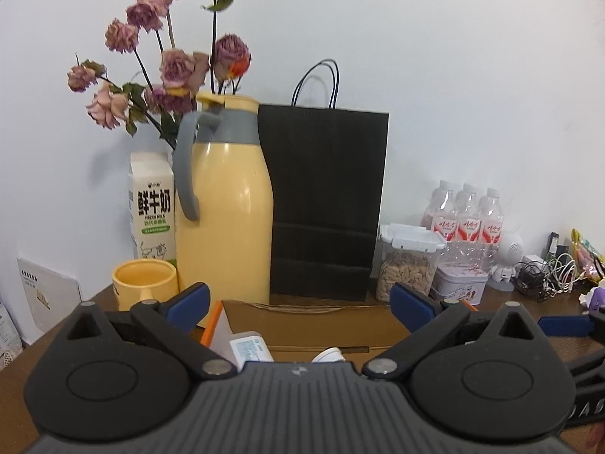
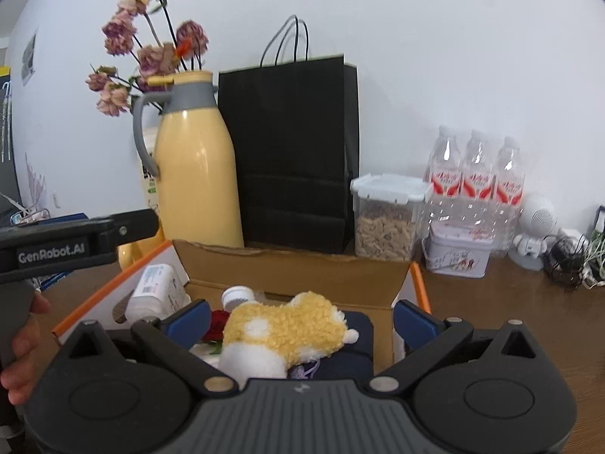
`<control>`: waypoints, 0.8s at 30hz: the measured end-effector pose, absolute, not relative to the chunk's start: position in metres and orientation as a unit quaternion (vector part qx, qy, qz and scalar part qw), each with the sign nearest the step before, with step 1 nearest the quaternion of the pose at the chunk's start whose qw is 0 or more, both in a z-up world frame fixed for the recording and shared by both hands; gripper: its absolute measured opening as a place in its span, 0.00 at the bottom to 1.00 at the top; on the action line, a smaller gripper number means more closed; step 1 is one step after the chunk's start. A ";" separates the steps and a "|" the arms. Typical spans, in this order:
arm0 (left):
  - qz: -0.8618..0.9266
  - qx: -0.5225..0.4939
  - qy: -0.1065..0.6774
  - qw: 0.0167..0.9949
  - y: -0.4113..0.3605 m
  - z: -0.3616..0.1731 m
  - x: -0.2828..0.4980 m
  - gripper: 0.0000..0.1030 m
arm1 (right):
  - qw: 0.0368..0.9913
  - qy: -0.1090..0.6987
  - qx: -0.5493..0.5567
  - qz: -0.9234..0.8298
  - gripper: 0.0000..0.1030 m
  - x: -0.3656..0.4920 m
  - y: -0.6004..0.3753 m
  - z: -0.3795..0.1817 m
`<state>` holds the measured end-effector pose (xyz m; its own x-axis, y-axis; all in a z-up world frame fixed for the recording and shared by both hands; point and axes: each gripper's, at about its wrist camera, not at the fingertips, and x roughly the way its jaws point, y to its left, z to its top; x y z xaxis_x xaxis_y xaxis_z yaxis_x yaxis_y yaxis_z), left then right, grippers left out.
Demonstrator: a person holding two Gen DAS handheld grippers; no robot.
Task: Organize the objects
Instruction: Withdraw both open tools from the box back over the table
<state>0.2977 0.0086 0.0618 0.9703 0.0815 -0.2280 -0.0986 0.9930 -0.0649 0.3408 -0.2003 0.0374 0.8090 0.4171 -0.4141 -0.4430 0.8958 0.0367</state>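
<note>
Right wrist view: the open brown cardboard box with orange-edged flaps [image 2: 291, 268] sits directly ahead of the right gripper [image 2: 302, 316]. Inside lies the fluffy yellow-and-white plush toy [image 2: 281, 331], its long axis crosswise, between but clear of the wide-apart blue pads. The left gripper [image 1: 300, 302], equally spread and empty, faces the box's left side.

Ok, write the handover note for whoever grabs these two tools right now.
Left tool: open, empty. Right tool: open, empty, above the box.
Open cardboard box with orange-edged flaps on the wooden table holds the fluffy yellow-and-white plush toy on a dark blue item, a white plastic bottle, a white cap and something red.
Done: those are boxed.
Left: unclear what else goes in; flaps not closed.
</note>
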 end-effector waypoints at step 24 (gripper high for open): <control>0.001 0.017 0.171 0.985 0.000 0.040 0.212 1.00 | 0.952 0.203 -0.079 0.213 1.00 0.251 -0.223 0.023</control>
